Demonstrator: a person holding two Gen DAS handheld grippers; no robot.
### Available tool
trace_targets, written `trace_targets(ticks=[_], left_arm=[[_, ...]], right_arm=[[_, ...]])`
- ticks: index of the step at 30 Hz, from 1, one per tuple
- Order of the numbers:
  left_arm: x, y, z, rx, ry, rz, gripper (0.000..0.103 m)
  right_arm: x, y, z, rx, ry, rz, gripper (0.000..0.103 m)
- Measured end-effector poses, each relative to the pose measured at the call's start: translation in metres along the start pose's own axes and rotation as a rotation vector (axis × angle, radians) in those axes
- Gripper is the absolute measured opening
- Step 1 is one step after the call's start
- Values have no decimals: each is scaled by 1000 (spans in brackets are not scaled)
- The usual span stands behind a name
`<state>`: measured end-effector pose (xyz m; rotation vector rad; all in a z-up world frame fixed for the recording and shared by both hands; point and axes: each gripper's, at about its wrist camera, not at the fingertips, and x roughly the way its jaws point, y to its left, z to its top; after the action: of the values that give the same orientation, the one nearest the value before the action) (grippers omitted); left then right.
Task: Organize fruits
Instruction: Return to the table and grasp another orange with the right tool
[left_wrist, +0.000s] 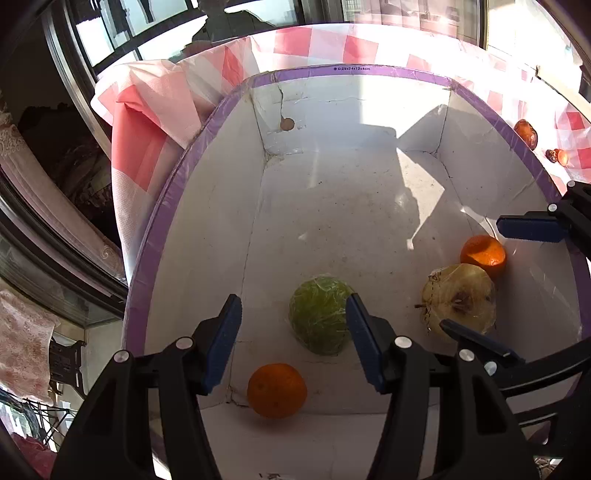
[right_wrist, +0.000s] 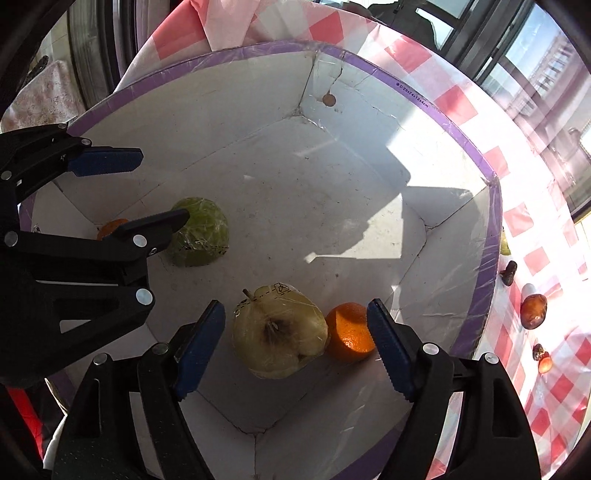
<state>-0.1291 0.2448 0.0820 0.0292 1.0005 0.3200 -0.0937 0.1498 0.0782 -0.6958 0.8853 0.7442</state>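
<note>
Both claws, left gripper (left_wrist: 293, 339) and right gripper (right_wrist: 295, 347), gape wide and empty over the box (left_wrist: 369, 71). Four fruits sit inside. Next, I'd guess, fetch the dates (right_wrist: 533, 310) outside.

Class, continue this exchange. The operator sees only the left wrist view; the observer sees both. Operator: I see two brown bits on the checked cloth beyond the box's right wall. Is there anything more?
Observer: Yes. On the red-and-white checked cloth lie a dark brown dried fruit, a glossy amber one and small reddish bits.
Operator: What does the right gripper frame?
Observer: The right gripper is open and straddles both the film-wrapped pale yellow fruit and the small orange.
Operator: Anything at the rim?
Observer: A yellow-green object peeks past the purple-rimmed white box. I cannot identify it.
</note>
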Motion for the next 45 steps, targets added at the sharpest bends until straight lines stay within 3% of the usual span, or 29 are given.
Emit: trace_targets(ticks=[5, 7, 8, 10, 12, 13, 15, 17, 19, 21, 23, 26, 29, 33, 35, 36, 38, 45], left_arm=[[-12, 6, -3, -96, -109, 8, 61], [-25, -1, -5, -108, -195, 108, 84], [-35, -6, -7, -104, -251, 170, 102], [-53, -21, -10, -70, -358, 231, 101], [-75, -39, -12, -57, -467, 243, 101], [-90, -49, -13, -59, -543, 226, 101], [-120, -71, -18, -71, -681, 128, 101], [-141, -96, -21, -74, -786, -12, 101], [-146, -129, -19, -45, -828, -172, 101], [-135, -168, -9, 3, -785, -323, 101], [-112, -209, 4, 48, -721, -426, 101], [-61, -256, 34, 52, -564, -500, 101], [-11, -277, 66, -53, -456, -497, 101], [42, -281, 94, -211, -372, -527, 101], [62, -280, 98, -262, -337, -561, 101], [68, -280, 101, -270, -290, -575, 101], [69, -276, 100, -271, -308, -628, 101], [73, -281, 102, -276, -280, -591, 101]], right_arm=[[-29, -5, -23, 111, -287, -82, 80], [-39, -15, -42, 190, -402, -76, 81], [-46, -23, -52, 244, -473, -74, 81], [-64, -44, -79, 358, -630, -55, 84], [-83, -69, -111, 490, -775, -56, 89], [-88, -84, -125, 552, -819, -65, 90], [-88, -114, -147, 654, -819, -115, 92], [-73, -149, -166, 755, -740, -170, 92], [-59, -181, -193, 872, -666, -218, 92], [-48, -209, -218, 983, -606, -233, 92], [-37, -234, -237, 1053, -518, -271, 92], [-23, -268, -255, 1097, -412, -321, 92], [-13, -300, -273, 1130, -389, -353, 92], [-1, -337, -280, 1162, -376, -372, 92], [7, -359, -277, 1162, -364, -374, 85], [11, -372, -274, 1160, -362, -374, 84], [19, -398, -269, 1164, -357, -383, 82], [64, -485, -263, 1269, -278, -350, 67]])
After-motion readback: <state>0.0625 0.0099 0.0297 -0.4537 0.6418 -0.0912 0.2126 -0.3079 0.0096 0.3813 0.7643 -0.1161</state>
